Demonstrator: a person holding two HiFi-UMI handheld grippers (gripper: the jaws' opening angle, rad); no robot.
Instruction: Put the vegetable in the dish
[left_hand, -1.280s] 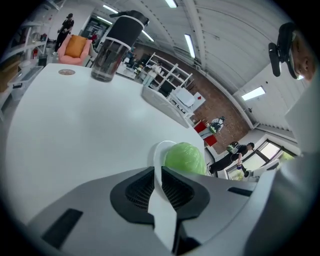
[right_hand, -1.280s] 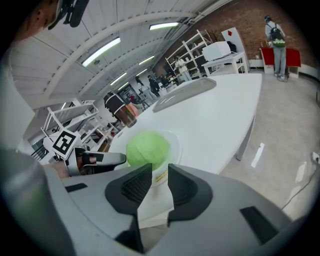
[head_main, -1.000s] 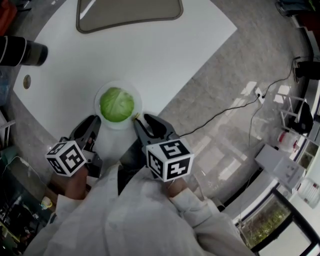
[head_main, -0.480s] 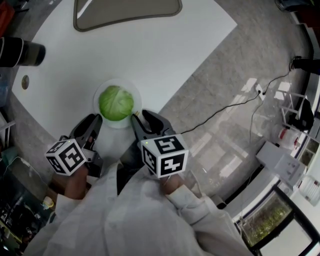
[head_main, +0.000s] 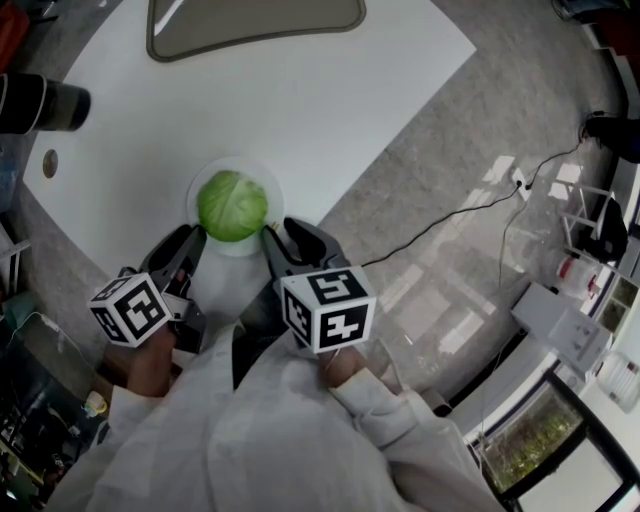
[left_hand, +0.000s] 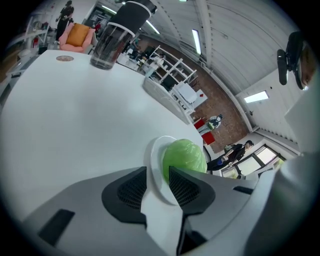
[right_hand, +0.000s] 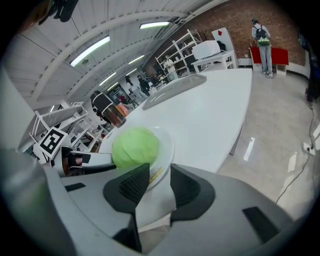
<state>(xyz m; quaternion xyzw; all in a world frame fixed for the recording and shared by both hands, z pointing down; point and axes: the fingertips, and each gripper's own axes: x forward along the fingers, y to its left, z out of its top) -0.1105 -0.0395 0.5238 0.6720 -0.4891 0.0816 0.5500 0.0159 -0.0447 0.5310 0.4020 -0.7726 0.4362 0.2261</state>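
A round green cabbage (head_main: 232, 205) lies in a shallow white dish (head_main: 200, 178) near the white table's front edge. My left gripper (head_main: 197, 235) is at the dish's near left rim and my right gripper (head_main: 280, 235) at its near right rim. In the left gripper view the dish rim (left_hand: 155, 165) stands between the jaws of the left gripper (left_hand: 158, 175), with the cabbage (left_hand: 184, 156) just beyond. The right gripper (right_hand: 160, 175) also straddles the rim (right_hand: 167, 145) below the cabbage (right_hand: 135, 146). Both pairs of jaws have just been opening, and gaps show beside the rim.
A grey tray (head_main: 255, 25) lies at the table's far side. At the left edge stands a dark jar (head_main: 40, 100), beside a small round grommet (head_main: 50, 163). A black cable (head_main: 450, 220) runs over the grey floor to the right of the table.
The right gripper has edged slightly toward the dish. Cabbage, dish and left gripper stay where they were.
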